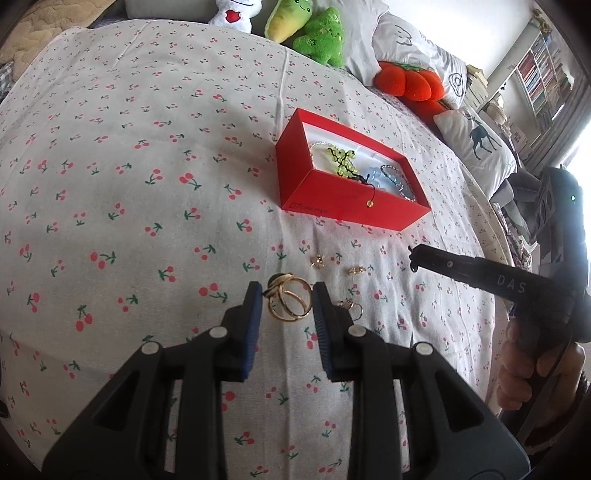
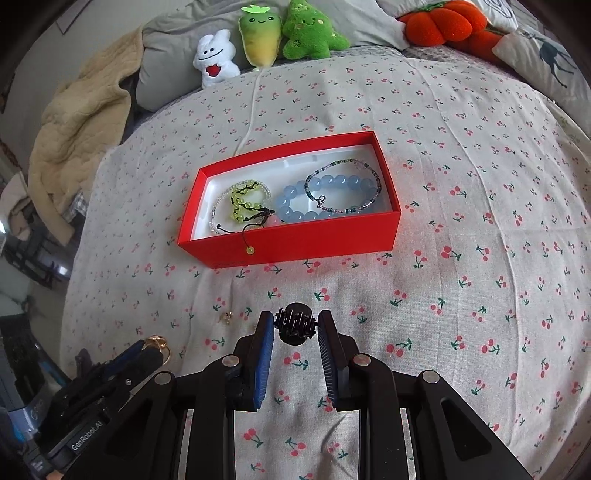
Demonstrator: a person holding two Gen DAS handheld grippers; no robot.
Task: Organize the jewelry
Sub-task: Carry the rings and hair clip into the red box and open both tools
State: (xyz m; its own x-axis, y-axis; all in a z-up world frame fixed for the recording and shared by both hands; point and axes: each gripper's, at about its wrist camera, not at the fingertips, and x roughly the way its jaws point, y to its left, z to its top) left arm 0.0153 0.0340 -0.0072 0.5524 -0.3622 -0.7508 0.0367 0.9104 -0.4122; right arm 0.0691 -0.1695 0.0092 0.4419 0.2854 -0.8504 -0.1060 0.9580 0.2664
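A bed spread with a cherry-print sheet (image 2: pixel 480 206) carries everything. Along its far edge sit three small plush toys: a white one (image 2: pixel 216 59), a yellow-green carrot (image 2: pixel 260 35) and a green star-shaped one (image 2: pixel 308 31). An orange plush pumpkin (image 2: pixel 439 22) lies further right, beside a pillow with a deer print (image 1: pixel 480 144).

In the middle of the sheet rests one open red box (image 2: pixel 295 240) with a white lining. It holds four bracelets: a clear-beaded one (image 2: pixel 218 210) at the left end, a yellow-green beaded one with black cord (image 2: pixel 242 206) lying over it with its cord end hanging over the front wall, a chunky pale-blue beaded one (image 2: pixel 325 184), and a thin one of small dark and mixed beads (image 2: pixel 369 173) overlapping the blue.

Outside the box, on the sheet in front of it, lies loose gold jewelry. The largest piece is a gold ring cluster with a dark stone (image 1: pixel 288 301), sitting between the parted fingers of the left gripper (image 1: pixel 286 299); the pads flank it without clearly pressing it. Three smaller gold pieces lie near it: one (image 1: pixel 317 261) toward the box, one (image 1: pixel 356 271) to its right, and one (image 1: pixel 349 306) just beside the right-hand finger.

The right gripper (image 2: pixel 295 325) is partly closed, its pads clamped on a small black ridged piece (image 2: pixel 295 323) held above the sheet, in front of the box.
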